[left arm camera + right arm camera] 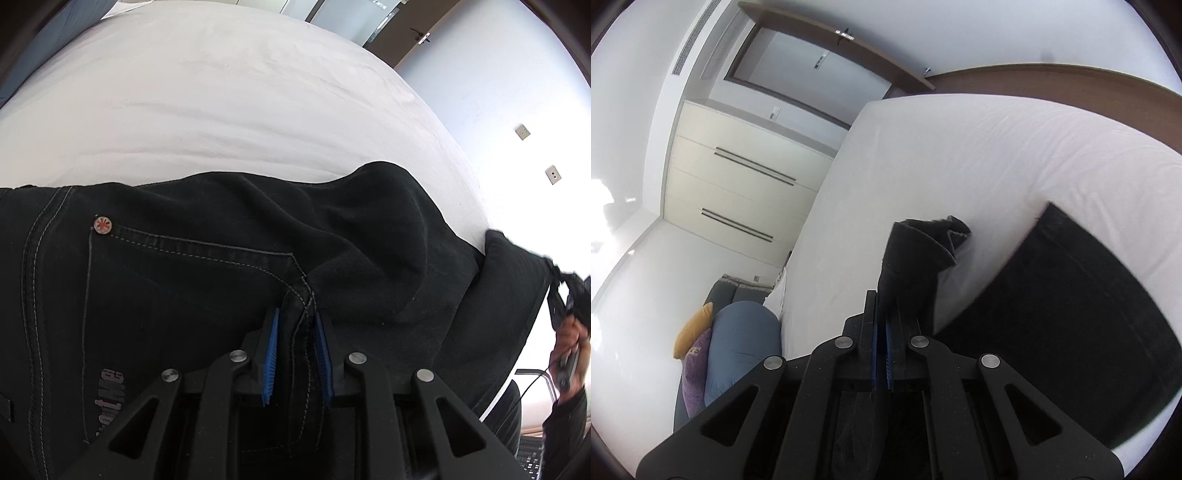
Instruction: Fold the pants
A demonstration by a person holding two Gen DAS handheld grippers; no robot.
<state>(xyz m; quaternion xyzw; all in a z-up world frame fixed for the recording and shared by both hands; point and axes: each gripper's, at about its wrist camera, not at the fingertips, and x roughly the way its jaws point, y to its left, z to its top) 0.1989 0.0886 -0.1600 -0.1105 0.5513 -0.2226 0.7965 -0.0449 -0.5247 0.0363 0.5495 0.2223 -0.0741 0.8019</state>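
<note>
Black jeans point(184, 295) lie across the near edge of a white bed point(221, 110), back pocket and rivet facing up. My left gripper point(297, 317) is shut on a stitched fold of the jeans at the pocket corner, and the fabric fills the gap between the blue pads point(272, 343). In the right wrist view my right gripper point(884, 299) is shut on a crumpled leg end point(923, 243) that sticks up past the fingertips, lifted off the bed sheet point(960, 166). Another stretch of the jeans point(1071, 302) lies flat to the right. A hand point(569, 343) holds the right gripper at the far right of the left wrist view.
A cream wardrobe point(738, 177) and a door point(812, 81) stand beyond the bed's far side. Blue point(742, 343), yellow point(694, 328) and purple cushions sit on a dark seat at the left. Two wall sockets point(522, 132) are on the white wall.
</note>
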